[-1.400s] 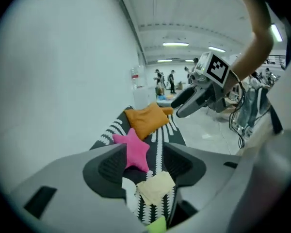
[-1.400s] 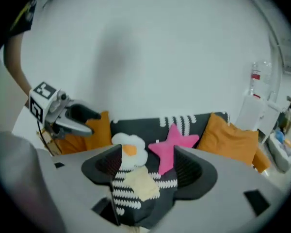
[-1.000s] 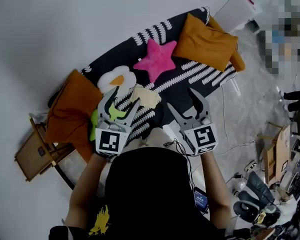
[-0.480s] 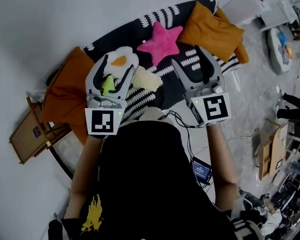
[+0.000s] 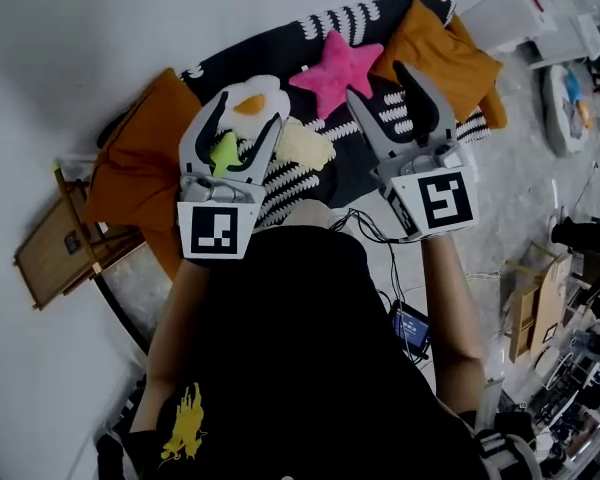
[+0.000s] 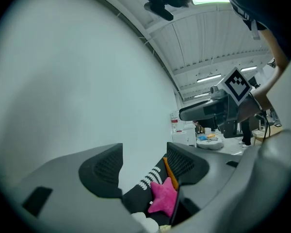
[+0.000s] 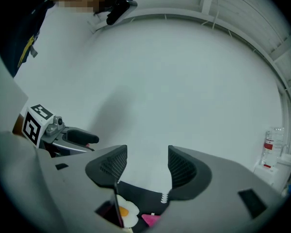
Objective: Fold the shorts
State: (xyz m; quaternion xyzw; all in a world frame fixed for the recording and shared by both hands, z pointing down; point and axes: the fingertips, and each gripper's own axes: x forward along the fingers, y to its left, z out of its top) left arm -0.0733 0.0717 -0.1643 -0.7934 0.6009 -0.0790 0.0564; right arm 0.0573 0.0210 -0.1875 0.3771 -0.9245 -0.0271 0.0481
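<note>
The left gripper [image 5: 250, 108] is hovering over the throw [image 5: 325, 28], jaws well apart and empty. The right gripper [image 5: 376, 80] is closing its jaws on nothing. I cannot tell which thing is the shorts; a pale bundle [image 5: 305, 143] is lying on the throw between the grippers.

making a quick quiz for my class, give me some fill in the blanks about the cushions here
1. The star cushion is ___.
2. The white cushion looks like a fried ___.
3. In the head view, the big cushion right of the star is ___.
4. The throw under them is black with ___ marks.

Missing words: pink; egg; orange; white
</note>
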